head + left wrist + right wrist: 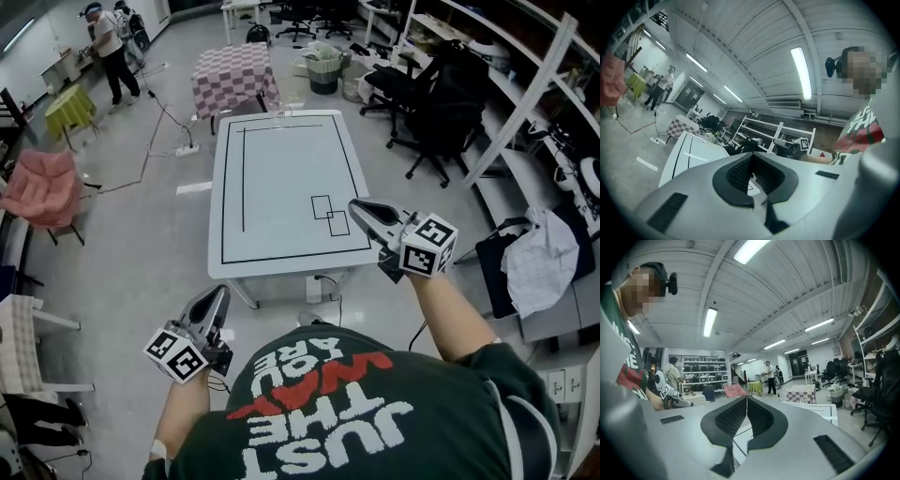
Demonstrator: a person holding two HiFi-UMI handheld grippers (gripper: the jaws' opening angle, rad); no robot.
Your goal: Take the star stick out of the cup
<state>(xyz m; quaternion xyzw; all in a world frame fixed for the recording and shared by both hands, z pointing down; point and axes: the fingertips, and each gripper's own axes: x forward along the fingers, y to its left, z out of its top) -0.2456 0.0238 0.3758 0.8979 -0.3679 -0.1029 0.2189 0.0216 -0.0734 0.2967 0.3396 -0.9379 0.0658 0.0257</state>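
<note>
CUP [278, 119]: clear, upright at far edge of white table [281, 178]; star stick [716, 132] in it | AROUND: checkered table [234, 80] beyond far edge; office chairs [441, 112] right | left gripper [217, 295]: jaws together, empty, short of near edge | right gripper [359, 208]: jaws together, empty, over near-right corner

A lab workroom: white shelving [521, 117], office chairs [441, 117] and a tape-marked table [281, 187]

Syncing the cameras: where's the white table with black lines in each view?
Head view: white table at centre, ahead of the person.
Left gripper view: lower left, partly cut off.
Right gripper view: right of centre, only a strip shows.
Shared landmark: checkered-cloth table beyond its far end.
</note>
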